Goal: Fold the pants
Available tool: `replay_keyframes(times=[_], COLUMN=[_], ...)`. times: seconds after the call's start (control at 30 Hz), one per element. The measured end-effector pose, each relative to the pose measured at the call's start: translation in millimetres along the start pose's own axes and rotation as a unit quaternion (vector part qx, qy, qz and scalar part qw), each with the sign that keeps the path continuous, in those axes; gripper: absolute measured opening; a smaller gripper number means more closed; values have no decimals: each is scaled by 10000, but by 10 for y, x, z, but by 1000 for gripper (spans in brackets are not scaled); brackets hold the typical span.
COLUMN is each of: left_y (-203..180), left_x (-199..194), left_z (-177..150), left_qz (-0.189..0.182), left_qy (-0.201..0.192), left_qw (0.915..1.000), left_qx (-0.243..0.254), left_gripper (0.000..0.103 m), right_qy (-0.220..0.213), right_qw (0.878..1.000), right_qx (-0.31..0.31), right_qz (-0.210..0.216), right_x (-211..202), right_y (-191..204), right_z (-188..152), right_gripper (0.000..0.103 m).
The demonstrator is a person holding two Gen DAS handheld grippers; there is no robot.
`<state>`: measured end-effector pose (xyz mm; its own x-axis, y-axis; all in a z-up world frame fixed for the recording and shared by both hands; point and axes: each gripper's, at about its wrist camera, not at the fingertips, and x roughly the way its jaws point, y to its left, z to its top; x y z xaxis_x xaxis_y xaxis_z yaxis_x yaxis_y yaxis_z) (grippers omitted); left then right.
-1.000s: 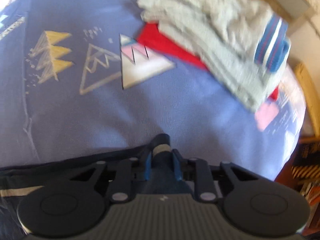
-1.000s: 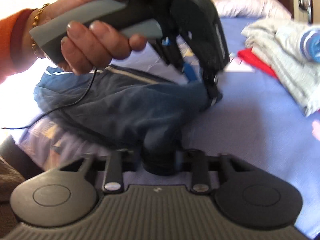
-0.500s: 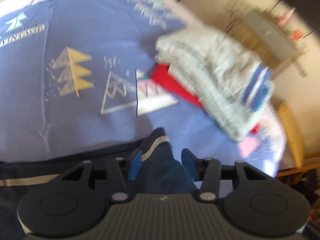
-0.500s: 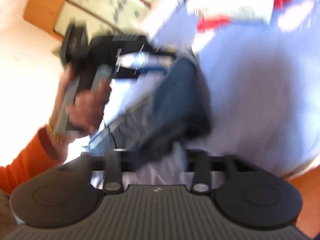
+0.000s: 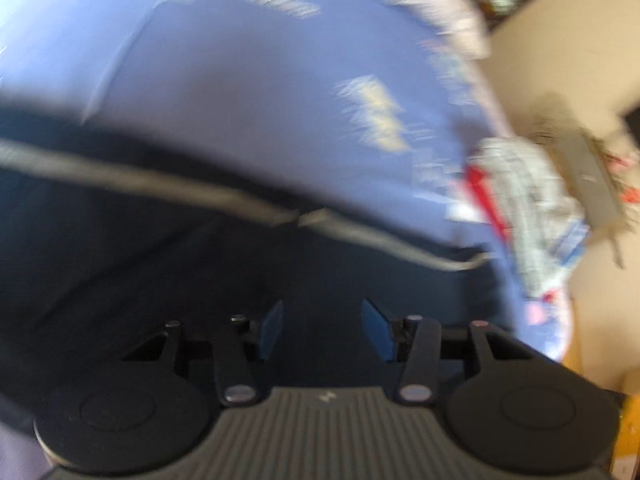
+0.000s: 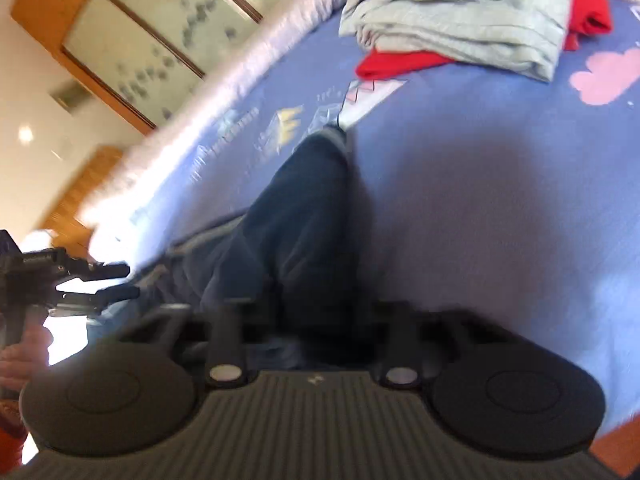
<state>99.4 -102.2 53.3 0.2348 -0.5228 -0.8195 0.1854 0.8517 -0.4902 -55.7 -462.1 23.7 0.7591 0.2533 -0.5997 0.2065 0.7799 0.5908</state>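
Dark navy pants (image 5: 168, 264) with a pale side stripe (image 5: 160, 184) lie on the blue bedsheet (image 5: 240, 92). My left gripper (image 5: 322, 330) is open just over the dark fabric, its blue pads apart and holding nothing. In the right wrist view one pant leg (image 6: 304, 208) stretches away across the sheet towards its cuff (image 6: 334, 134). My right gripper (image 6: 308, 332) is blurred, and dark fabric covers its fingers, so its state is unclear. The left gripper also shows at the left edge of that view (image 6: 120, 280), its jaws apart beside the pants.
A pile of folded clothes, grey-white (image 6: 460, 20) over red (image 6: 396, 66), lies at the far side of the bed; it also shows in the left wrist view (image 5: 532, 200). A wooden-framed wardrobe (image 6: 120, 32) stands behind the bed. A bed edge is at the right (image 5: 560, 320).
My left gripper has let go of the pant cuff, opened and swung back to the left over the pants. The right gripper view has settled along the stretched pant leg.
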Motion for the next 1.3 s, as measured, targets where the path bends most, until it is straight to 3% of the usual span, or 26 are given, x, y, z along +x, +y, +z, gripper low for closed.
replay_keyframes(times=[0.13, 0.23, 0.27, 0.33, 0.4, 0.5, 0.53, 0.57, 0.63, 0.73, 0.77, 0.8, 0.87, 0.97, 1.13, 1.2, 1.23, 1.27, 1.3], left_y=[235, 5, -109, -318, -440, -454, -407, -359, -201, 157, 263, 406, 653, 1070, 1887, 2264, 2454, 2588, 2733], left_x=[-254, -578, -686, -857, -899, -745, -666, -587, -509, -634, -717, -845, -1098, -1465, -1599, -1498, -1434, -1377, -1356], left_z=[48, 123, 130, 104, 95, 125, 159, 179, 245, 371, 418, 430, 493, 603, 709, 696, 666, 624, 559], left_qz=[-574, -846, -862, -749, -505, -123, -26, 29, -208, -442, -426, -398, -314, 96, 874, 1220, 1368, 1465, 1565], left_qy=[-268, -621, -739, -959, -1032, -754, -590, -446, -192, -345, -434, -533, -736, -945, -765, -707, -653, -611, -596], left_qw=[9967, 9944, 9934, 9898, 9873, 9894, 9912, 9925, 9954, 9967, 9967, 9966, 9956, 9946, 9932, 9889, 9858, 9827, 9789], left_qx=[-507, -103, 163, 745, 1095, 1238, 1186, 1134, 919, 595, 537, 488, 489, 426, -85, -471, -723, -950, -1174], left_gripper=[47, 66, 81, 97, 98, 99, 89, 52, 18, 15, 15, 15, 15, 15, 17, 23, 33, 53, 60], right_qy=[-357, -481, -469, -406, -297, -90, -70, -63, -70, -192, -295, -386, -424, -201, 244, 396, 467, 535, 590], right_qw=[9987, 9895, 9818, 9609, 9425, 9277, 9208, 9136, 9036, 9074, 9108, 9146, 9202, 9279, 9413, 9426, 9427, 9432, 9441], right_qx=[-217, -1325, -1828, -2739, -3328, -3730, -3900, -4066, -4282, -4187, -4097, -3990, -3827, -3681, -3334, -3283, -3273, -3250, -3216], right_qz=[293, 308, 236, 30, -20, 94, 93, 86, 81, 291, 430, 529, 702, 561, 468, 454, 444, 429, 431], right_x=[-200, -168, -132, 47, 257, 480, 520, 524, 547, 475, 349, 274, 200, 249, 338, 366, 404, 472, 486], right_y=[511, 1244, 1480, 1961, 2262, 2549, 2628, 2679, 2785, 2772, 2729, 2703, 2625, 2555, 2479, 2514, 2550, 2584, 2571], right_z=[12, -63, -130, -313, -486, -667, -730, -800, -919, -986, -973, -970, -964, -953, -1046, -1111, -1152, -1140, -1146], right_gripper=[22, 22, 22, 22, 22, 22, 22, 22, 23, 40, 54, 59, 59, 59, 59, 59, 59, 59, 59])
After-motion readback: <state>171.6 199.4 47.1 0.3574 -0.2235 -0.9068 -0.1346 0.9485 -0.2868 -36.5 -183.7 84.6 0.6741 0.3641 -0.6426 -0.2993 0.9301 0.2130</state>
